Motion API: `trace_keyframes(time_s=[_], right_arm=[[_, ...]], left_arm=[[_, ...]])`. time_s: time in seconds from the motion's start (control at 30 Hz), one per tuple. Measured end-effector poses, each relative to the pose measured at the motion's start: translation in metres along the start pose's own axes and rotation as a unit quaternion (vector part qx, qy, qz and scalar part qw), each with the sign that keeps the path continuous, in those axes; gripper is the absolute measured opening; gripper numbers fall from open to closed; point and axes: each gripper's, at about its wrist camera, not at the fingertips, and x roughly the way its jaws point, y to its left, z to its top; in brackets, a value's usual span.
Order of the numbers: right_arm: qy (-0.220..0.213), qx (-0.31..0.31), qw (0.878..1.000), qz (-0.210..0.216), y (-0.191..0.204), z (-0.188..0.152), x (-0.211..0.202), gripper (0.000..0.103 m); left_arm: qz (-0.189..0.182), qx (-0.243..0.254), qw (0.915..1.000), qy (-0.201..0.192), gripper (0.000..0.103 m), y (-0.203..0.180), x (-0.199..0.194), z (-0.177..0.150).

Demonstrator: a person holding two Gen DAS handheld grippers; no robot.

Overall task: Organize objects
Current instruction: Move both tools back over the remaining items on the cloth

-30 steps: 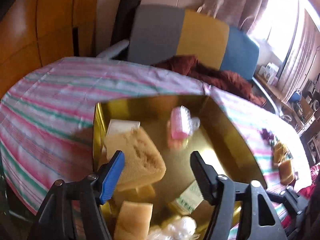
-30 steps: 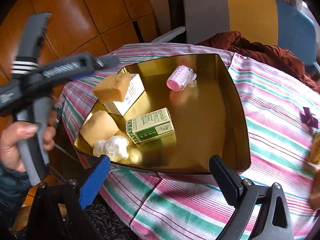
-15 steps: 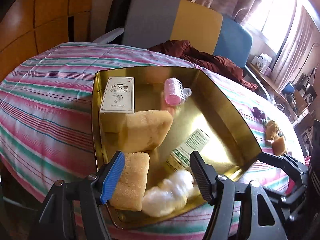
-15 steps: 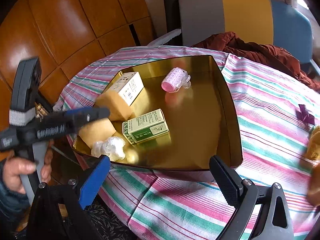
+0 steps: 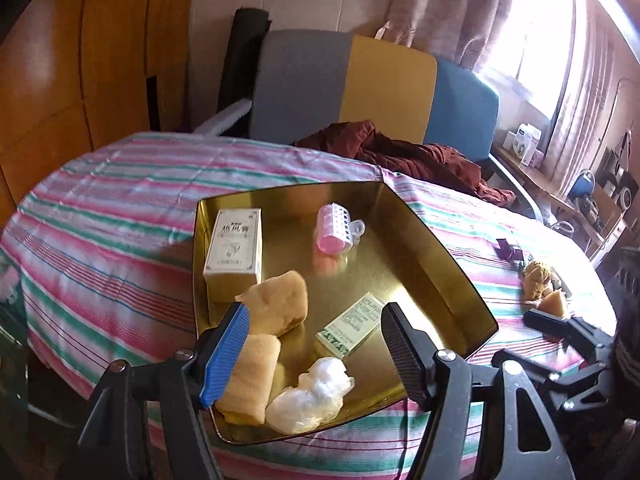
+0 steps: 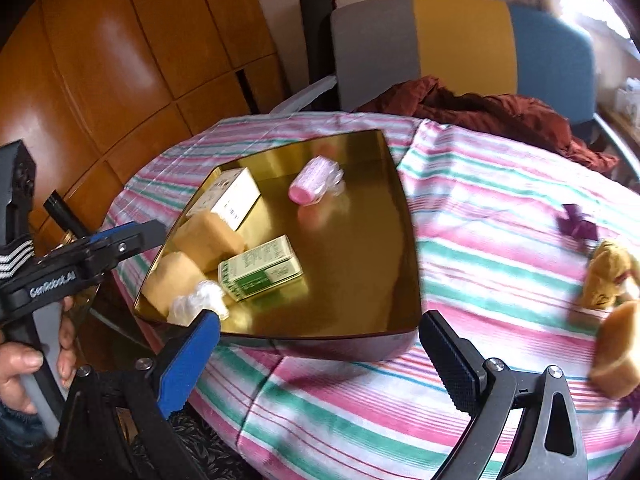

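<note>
1. The left gripper (image 5: 316, 340) is hanging over the near edge of the shiny gold square tray (image 5: 452, 272), and its jaws are wide apart with nothing in them.
2. The right gripper (image 6: 316, 344) is also spread wide and holding nothing, just in front of the tray's near edge.
3. Inside the tray, two soft yellow sponge blocks (image 5: 276, 304) are lying by the left edge, and one is leaning on the white paper box (image 5: 234, 246) in the far left corner.
4. The green and white paper box (image 6: 260, 270) is lying in the middle, the pink plastic roller (image 5: 334, 228) is near the far edge, and the crinkly clear plastic bag ball (image 5: 312, 396) is sitting in the near corner.
5. A third sponge block (image 6: 616, 348) and a small yellow stuffed toy (image 6: 606, 276) are lying on the striped pink and green tablecloth (image 6: 480, 240), well apart from the tray, near the table's right edge.
6. I think the tray is poking out over the table edge, so a bump from either gripper could be tipping it.
7. The leaning sponge could be sliding if something nudges it.
8. The third sponge is squishy, so a weak pinch could be dropping it.
</note>
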Motion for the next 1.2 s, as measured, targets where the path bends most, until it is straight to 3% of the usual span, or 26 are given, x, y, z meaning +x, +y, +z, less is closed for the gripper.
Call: trace_keyframes(time_s=[0.37, 0.53, 0.83, 0.93, 1.1, 1.17, 1.2], right_arm=[[-0.027, 0.001, 0.996, -0.085, -0.035, 0.005, -0.030, 0.103], [-0.038, 0.007, 0.992, -0.118, -0.055, 0.009, -0.043, 0.103], [-0.043, 0.023, 0.978, -0.205, -0.117, 0.016, -0.074, 0.103], [-0.051, 0.050, 0.967, -0.246, -0.154, 0.016, -0.092, 0.103], [-0.085, 0.154, 0.931, -0.319, -0.227, 0.001, -0.130, 0.103], [-0.112, 0.237, 0.917, -0.300, -0.257, -0.012, -0.149, 0.103], [-0.133, 0.281, 0.903, -0.296, -0.272, -0.022, -0.159, 0.103]], left_arm=[[0.002, 0.052, 0.9986, -0.001, 0.070, -0.036, -0.001, -0.011], [-0.008, 0.079, 0.9968, -0.001, 0.076, -0.052, -0.001, -0.016], [-0.030, 0.108, 0.9937, 0.012, 0.076, -0.073, 0.003, -0.019], [-0.060, 0.104, 0.9924, 0.025, 0.076, -0.081, 0.006, -0.019], [-0.082, 0.117, 0.9887, 0.044, 0.076, -0.102, 0.013, -0.019], [-0.092, 0.128, 0.9864, 0.049, 0.076, -0.114, 0.015, -0.019], [-0.096, 0.134, 0.9850, 0.050, 0.076, -0.120, 0.016, -0.020]])
